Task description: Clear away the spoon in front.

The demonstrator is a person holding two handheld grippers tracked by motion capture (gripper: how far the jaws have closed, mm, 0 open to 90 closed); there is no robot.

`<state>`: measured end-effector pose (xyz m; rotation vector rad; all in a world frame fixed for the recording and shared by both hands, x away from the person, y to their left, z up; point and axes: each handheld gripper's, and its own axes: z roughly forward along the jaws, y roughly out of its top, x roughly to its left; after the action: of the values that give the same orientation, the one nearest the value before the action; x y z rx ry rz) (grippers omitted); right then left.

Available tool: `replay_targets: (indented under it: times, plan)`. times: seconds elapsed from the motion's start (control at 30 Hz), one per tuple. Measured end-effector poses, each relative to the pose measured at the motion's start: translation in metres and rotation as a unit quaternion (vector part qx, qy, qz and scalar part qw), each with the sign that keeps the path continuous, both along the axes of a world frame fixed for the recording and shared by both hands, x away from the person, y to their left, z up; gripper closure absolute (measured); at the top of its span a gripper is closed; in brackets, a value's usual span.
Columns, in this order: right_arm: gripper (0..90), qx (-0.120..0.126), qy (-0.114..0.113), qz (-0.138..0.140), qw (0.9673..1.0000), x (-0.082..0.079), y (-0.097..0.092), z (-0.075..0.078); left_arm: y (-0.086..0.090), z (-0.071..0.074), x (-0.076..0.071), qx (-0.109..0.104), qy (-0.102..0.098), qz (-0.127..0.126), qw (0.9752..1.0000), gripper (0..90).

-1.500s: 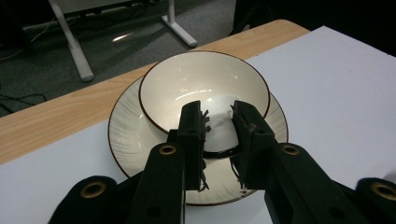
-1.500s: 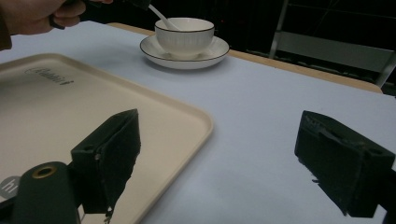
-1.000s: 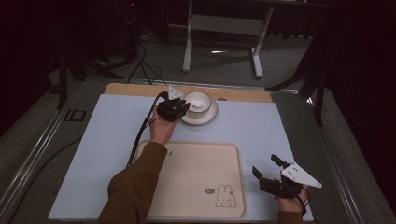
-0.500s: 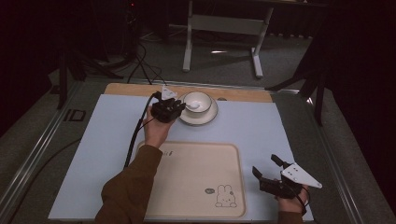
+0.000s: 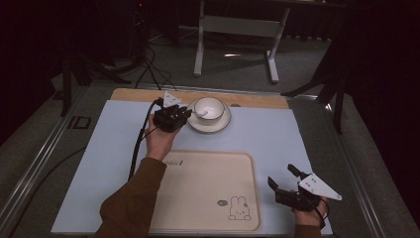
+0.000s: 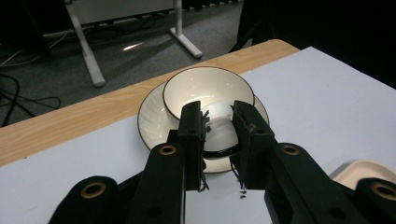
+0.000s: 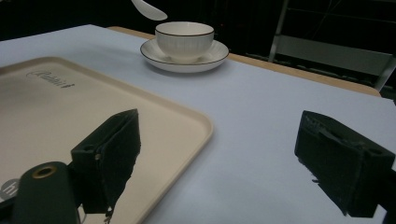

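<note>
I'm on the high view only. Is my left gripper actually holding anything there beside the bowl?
Observer: Yes. The left gripper view shows the left gripper shut on a white spoon, clamped between its two jaws.
Operator: Is it touching anything else?
Observer: No. In the right gripper view the spoon hangs in the air above the bowl, apart from its rim. The bowl sits on the saucer.
</note>
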<state>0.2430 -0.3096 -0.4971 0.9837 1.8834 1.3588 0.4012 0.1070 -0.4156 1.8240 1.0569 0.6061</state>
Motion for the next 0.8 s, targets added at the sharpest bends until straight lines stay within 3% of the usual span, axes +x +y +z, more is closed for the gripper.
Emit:
replay_targets:
  times: [0.8]
  plan:
    - [13.9, -0.001, -0.001, 0.000, 1.0000, 0.000, 0.001, 0.000, 0.027, 0.005, -0.025, 0.012, -0.007, 0.023, 0.9996, 74.5]
